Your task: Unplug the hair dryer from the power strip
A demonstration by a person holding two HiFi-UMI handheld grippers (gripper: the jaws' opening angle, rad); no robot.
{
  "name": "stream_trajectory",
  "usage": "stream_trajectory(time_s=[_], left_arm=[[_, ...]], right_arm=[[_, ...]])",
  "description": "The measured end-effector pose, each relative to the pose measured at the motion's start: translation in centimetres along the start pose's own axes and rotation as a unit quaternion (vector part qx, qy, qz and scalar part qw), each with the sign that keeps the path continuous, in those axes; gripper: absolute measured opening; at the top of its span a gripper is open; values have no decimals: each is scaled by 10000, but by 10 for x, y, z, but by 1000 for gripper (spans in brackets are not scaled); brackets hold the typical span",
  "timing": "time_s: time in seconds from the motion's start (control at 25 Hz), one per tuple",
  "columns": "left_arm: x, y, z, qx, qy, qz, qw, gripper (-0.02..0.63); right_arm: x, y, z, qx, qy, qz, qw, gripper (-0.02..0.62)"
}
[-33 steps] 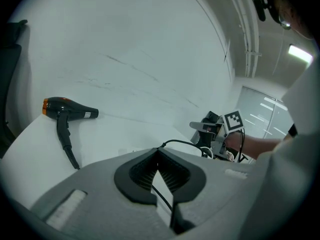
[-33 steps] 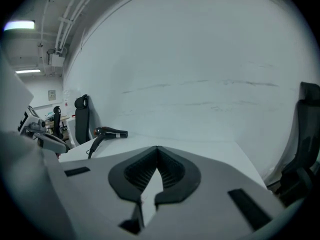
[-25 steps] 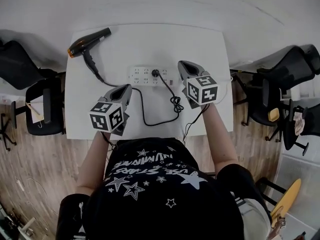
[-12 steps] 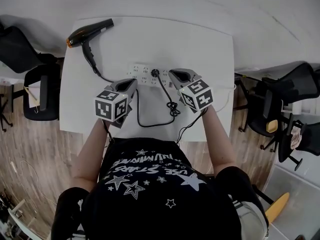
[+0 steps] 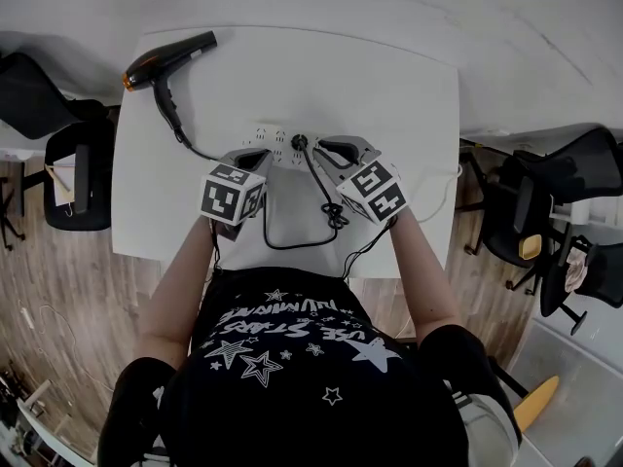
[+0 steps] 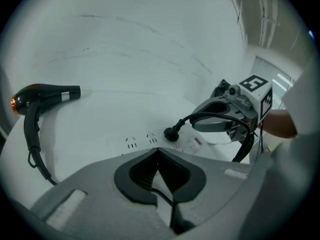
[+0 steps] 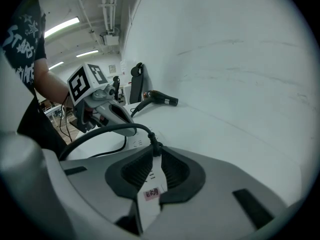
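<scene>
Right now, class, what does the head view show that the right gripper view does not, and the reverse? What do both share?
Only the head view shows the knot in the cord. Only the right gripper view shows ceiling lights and the small label on the power strip. Both show the hair dryer, the plug in the strip, and the left gripper.

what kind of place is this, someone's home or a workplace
Probably an office or lab workspace, not a home: black office chairs stand at both sides of a bare white table, and the right gripper view shows fluorescent strip lights and exposed pipes on the ceiling.
</scene>
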State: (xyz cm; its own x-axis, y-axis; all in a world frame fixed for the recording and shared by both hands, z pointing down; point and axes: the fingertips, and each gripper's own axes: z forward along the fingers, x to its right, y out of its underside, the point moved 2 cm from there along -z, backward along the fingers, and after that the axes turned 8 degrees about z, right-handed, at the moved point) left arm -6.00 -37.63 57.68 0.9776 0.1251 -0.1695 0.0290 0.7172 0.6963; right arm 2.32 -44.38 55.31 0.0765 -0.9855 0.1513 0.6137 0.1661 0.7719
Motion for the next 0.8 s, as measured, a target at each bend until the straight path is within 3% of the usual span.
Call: stream_trajectory(time_s=[0.4, 0.64, 0.8], left_arm=[[-11, 1, 17, -458, -28, 75, 9989, 8], [-12, 1, 17, -613, 50, -85, 9981, 8], [-10, 0, 19, -847, -29, 324, 9959, 8]], right_arm=[[-15, -6, 22, -98, -277, -481, 9984, 149], [-15, -9, 31, -68, -285, -602, 9978, 156], [-14, -6, 39, -187, -279, -646, 9973, 139]])
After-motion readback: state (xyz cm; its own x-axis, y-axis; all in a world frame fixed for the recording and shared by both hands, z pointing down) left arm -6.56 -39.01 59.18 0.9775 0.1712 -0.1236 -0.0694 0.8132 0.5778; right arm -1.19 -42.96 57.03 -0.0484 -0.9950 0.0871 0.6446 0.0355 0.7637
